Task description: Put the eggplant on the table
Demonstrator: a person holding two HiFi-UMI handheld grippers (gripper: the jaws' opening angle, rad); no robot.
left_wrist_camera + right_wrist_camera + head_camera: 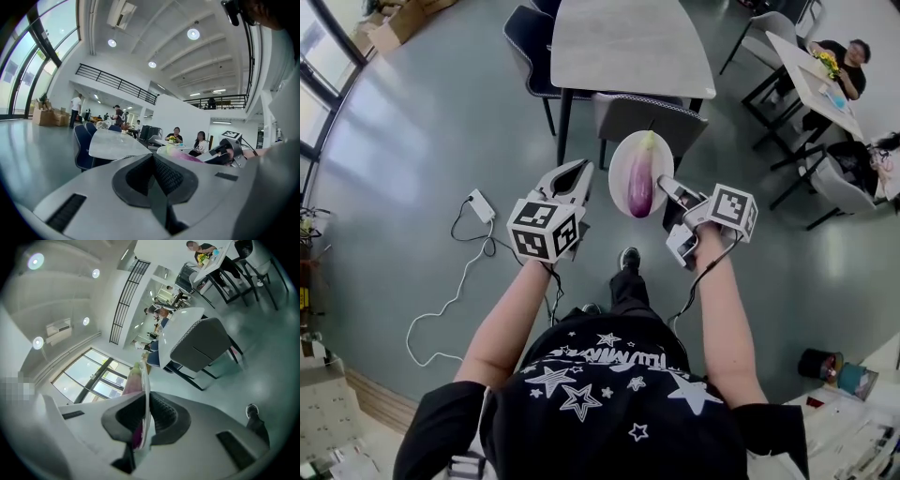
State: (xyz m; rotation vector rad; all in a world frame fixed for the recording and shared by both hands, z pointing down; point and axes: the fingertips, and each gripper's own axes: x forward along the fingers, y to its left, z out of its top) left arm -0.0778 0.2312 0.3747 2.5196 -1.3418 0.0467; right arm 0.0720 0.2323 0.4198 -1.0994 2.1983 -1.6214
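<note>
- Here, holds the left gripper (pixel 578 172) near, jaws pressed together on nothing, just left of a white plate (pixel 619 169) and apart from it.
- Clamps the right gripper (pixel 668 187) on that plate's right rim, up in the air.
- Carries the eggplant (pixel 641 185) on the plate, lengthwise, green stem far, just left of the right jaws, not between them.
- Faces a grey chair (pixel 652 117), then the table (pixel 623 42) farther, well apart from the eggplant.

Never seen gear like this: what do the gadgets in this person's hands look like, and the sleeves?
Both the left gripper and right gripper are light grey two-jaw tongs with dark ribbed pads. Each carries a white cube printed with black square markers. A dark cable trails from the right one. The sleeves are short, on a black T-shirt with white stars.
</note>
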